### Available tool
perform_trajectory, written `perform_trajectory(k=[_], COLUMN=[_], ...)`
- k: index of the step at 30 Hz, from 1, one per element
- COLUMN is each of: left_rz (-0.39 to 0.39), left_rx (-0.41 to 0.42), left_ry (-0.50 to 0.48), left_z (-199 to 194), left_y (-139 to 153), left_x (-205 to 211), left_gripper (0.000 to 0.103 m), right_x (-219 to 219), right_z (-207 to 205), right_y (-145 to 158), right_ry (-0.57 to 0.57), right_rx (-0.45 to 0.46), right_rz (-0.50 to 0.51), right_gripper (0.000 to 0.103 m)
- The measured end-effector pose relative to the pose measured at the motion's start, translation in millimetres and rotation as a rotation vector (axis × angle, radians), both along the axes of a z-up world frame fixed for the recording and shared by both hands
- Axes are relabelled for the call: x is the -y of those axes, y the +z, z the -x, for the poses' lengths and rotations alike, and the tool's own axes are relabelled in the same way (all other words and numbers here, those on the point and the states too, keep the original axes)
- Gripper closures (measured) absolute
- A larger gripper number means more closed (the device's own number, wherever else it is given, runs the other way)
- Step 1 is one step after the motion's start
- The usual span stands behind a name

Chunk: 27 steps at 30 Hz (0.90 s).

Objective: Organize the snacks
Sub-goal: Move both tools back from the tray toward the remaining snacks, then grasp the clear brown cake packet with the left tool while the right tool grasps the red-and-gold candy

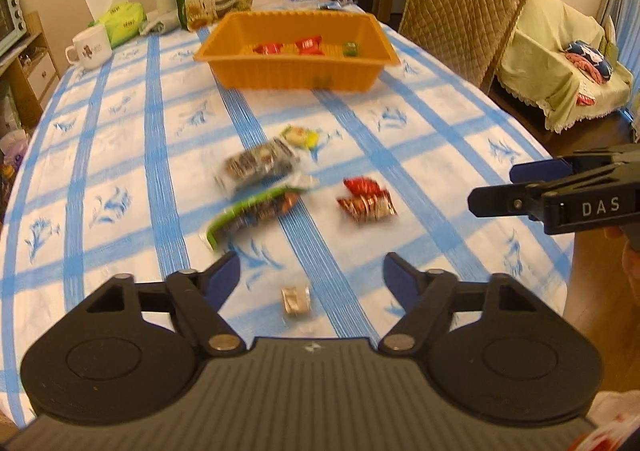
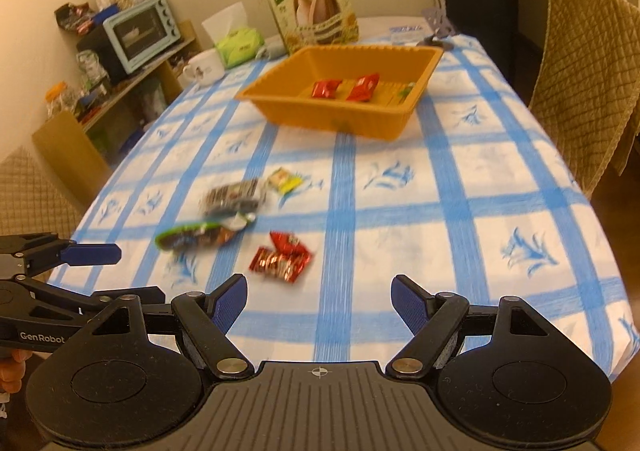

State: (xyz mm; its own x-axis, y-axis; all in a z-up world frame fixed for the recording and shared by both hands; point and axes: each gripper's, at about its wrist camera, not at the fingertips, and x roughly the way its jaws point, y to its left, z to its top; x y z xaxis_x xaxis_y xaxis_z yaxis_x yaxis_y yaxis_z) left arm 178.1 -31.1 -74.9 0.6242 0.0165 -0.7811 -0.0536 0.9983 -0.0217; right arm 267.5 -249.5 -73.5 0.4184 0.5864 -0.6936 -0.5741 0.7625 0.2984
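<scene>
An orange plastic tray [image 1: 296, 69] sits on a blue-checked tablecloth [image 1: 420, 123], its long axis running across the left wrist view, with two red packets [image 1: 308, 46] and a green one [image 1: 351, 48] inside. Nearer than the tray lie loose snacks: a green-edged packet [image 1: 250, 213] pointing diagonally toward it, a dark clear-wrapped bar [image 1: 258, 165], a yellow sweet [image 1: 301, 136], red wrappers [image 1: 366, 199], and a small tan candy [image 1: 296, 301] between the spread jaws of the left gripper [image 1: 311, 271], untouched. The right gripper [image 2: 319, 299] gapes empty. Bare cloth surrounds the tray. Motion blur hides the labels.
</scene>
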Motion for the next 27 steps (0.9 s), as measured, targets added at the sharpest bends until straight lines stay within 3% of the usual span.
perform_trajectory(k=[27], left_rz=[0.007], left_rx=[-0.075], left_ry=[0.04], left_z=[-15], left_y=[-45], left_x=[-11], left_gripper=[0.061], right_x=[-21], right_z=[9], right_y=[-35], right_ry=[-0.002], right_rx=[-0.082], right_rz=[0.049], right_gripper=[0.024])
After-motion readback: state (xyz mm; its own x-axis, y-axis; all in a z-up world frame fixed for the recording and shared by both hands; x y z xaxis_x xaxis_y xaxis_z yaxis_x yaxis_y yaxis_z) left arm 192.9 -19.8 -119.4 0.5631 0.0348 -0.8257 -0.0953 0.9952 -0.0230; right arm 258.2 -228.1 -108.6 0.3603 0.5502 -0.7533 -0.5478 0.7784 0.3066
